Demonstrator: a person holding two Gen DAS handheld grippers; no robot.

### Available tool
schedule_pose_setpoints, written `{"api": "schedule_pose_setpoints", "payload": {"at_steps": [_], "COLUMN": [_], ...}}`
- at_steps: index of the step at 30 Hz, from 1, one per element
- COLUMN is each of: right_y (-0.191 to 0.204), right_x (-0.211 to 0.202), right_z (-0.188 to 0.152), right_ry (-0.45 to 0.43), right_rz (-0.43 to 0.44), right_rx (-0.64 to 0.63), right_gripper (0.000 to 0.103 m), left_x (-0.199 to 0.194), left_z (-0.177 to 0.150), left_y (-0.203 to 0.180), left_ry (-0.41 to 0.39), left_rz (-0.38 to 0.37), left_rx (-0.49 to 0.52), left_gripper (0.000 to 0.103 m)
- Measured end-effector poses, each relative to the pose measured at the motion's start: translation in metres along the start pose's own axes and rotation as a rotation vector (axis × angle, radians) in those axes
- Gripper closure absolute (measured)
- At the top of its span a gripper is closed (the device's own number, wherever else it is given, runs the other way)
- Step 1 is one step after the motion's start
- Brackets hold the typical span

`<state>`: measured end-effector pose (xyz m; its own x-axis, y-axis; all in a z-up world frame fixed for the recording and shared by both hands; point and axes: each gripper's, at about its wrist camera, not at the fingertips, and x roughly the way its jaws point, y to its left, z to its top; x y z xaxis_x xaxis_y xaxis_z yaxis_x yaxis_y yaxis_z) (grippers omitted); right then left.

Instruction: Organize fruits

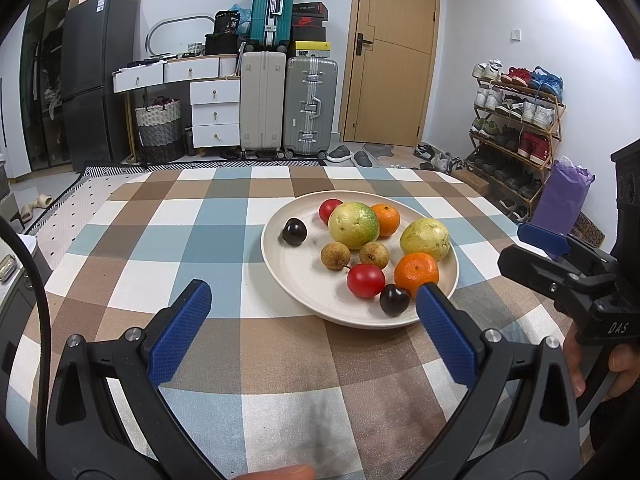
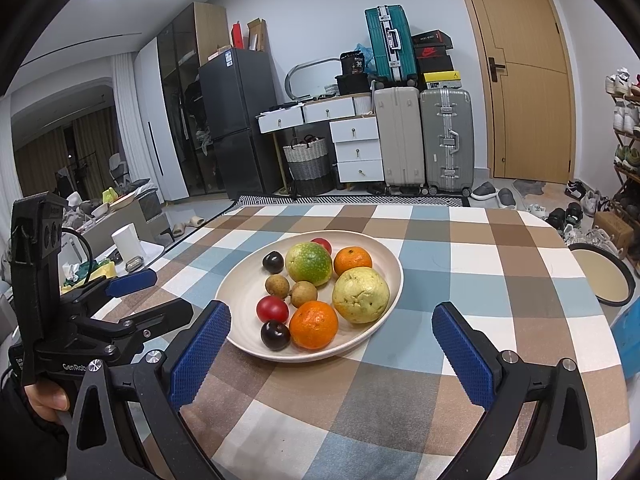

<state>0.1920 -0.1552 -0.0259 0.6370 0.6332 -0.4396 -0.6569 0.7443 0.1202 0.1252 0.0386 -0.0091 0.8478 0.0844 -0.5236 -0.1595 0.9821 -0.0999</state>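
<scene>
All the fruits sit gathered on the cream plate (image 2: 384, 268) near the middle of the checked surface (image 2: 460, 248), within reach of both tongs, which hang short of the near rim, spread wide and holding nothing: left tongs (image 1: 313, 296), right tongs (image 2: 331, 318). A dark-rimmed round thing (image 2: 603, 276) at the right edge, perhaps a second dish for sorting, is partly cut off.
</scene>
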Motion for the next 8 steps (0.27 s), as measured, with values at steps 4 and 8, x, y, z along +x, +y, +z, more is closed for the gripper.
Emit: {"api": "schedule_pose_setpoints", "payload": {"at_steps": [4, 8], "right_y": [0.0001, 0.0001], "right_x": [-0.0001, 0.0000], "right_z": [0.0002, 0.0002], "right_ry": [0.000, 0.000], "right_rz": [0.000, 0.000], "right_rx": [0.000, 0.000], "right_gripper": [0.000, 0.000], "left_x": [-0.0001, 0.0002], "left_z": [0.0000, -0.0001], "left_y": [0.0000, -0.0001], "left_ry": [-0.001, 0.001], "left_rz": [-0.001, 0.000], "left_rx": [0.002, 0.000], "left_gripper": [0.001, 0.001]}}
